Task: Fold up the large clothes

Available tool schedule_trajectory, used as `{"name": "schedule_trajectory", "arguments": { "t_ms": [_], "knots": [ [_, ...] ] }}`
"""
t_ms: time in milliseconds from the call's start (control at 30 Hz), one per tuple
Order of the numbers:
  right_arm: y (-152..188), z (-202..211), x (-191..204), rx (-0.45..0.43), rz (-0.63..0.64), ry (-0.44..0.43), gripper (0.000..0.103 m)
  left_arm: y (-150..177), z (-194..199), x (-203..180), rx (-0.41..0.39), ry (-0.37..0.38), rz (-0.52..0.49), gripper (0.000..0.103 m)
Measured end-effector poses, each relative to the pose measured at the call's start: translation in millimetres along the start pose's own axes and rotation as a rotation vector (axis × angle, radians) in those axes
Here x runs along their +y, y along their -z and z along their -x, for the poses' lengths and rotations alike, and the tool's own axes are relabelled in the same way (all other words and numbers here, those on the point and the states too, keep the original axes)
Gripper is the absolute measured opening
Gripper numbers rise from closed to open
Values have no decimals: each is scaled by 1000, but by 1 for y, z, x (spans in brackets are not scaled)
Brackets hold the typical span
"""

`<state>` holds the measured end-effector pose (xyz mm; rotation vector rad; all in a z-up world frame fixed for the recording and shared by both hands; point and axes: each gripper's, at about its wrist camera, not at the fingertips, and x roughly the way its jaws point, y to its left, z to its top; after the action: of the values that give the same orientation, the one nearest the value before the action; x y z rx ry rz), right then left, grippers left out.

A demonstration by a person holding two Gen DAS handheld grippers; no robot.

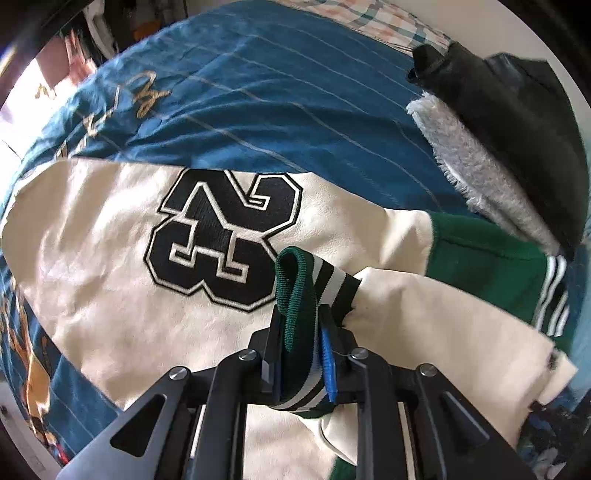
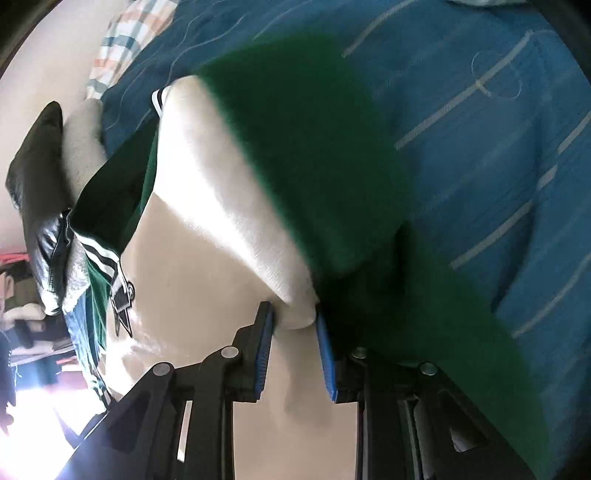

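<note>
A varsity jacket lies on the bed: cream sleeves, a black number patch and a green body. My left gripper is shut on the green, black and white striped cuff, which stands up between the pads with the sleeve trailing off to the right. In the right wrist view my right gripper pinches a fold of cream fabric at its fingertips, where the cream meets the blurred green body. The cloth hangs lifted over the bed.
A blue striped bed cover lies under everything. A black jacket with pale fleece lining rests at the bed's far edge, seen too as the black jacket. A checked cloth lies beyond it. Clutter shows off the bed's left side.
</note>
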<state>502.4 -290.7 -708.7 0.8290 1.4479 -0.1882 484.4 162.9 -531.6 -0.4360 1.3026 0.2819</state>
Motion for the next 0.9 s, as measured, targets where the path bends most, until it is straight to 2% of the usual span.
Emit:
{"name": "schedule_trajectory", "arguments": {
  "t_ms": [67, 133, 167, 200, 233, 333, 400, 567, 600, 667, 700, 733, 800, 867, 900],
  "knots": [
    [8, 19, 8, -22, 28, 0, 38, 1, 15, 9, -1, 33, 28, 20],
    [24, 37, 19, -39, 59, -8, 51, 5, 36, 23, -33, 36, 44, 32],
    [34, 43, 26, -38, 86, 0, 54, 9, 47, 34, -53, 14, 59, 57],
    [46, 48, 36, -34, 123, 15, 56, 13, 56, 50, -65, -7, 91, 87],
    [55, 53, 46, -31, 152, 22, 56, 16, 62, 63, -73, -13, 121, 93],
    [92, 58, 74, -32, 240, 29, 56, 30, 70, 121, -73, -51, 252, 93],
    [117, 54, 89, -21, 266, 18, 56, 41, 62, 172, -49, -68, 385, 93],
    [153, 16, 122, 49, 279, 33, 56, 57, 31, 272, -41, 3, 685, 93],
    [157, 11, 129, 51, 288, 43, 56, 56, 25, 285, -43, 15, 719, 93],
    [167, -5, 150, 14, 339, 116, 59, 50, 16, 306, -57, 29, 748, 93],
    [169, -12, 159, -18, 370, 167, 67, 44, 12, 314, -64, 22, 749, 93],
    [171, -17, 168, -68, 417, 260, 73, 37, 9, 319, -67, 13, 744, 93],
    [180, -30, 187, -164, 489, 463, 73, 21, 6, 325, -75, -15, 730, 95],
    [183, -41, 197, -182, 495, 516, 78, 9, 6, 328, -75, -35, 726, 95],
    [184, -46, 201, -178, 491, 531, 84, 3, 8, 330, -86, -41, 726, 95]
  ]
}}
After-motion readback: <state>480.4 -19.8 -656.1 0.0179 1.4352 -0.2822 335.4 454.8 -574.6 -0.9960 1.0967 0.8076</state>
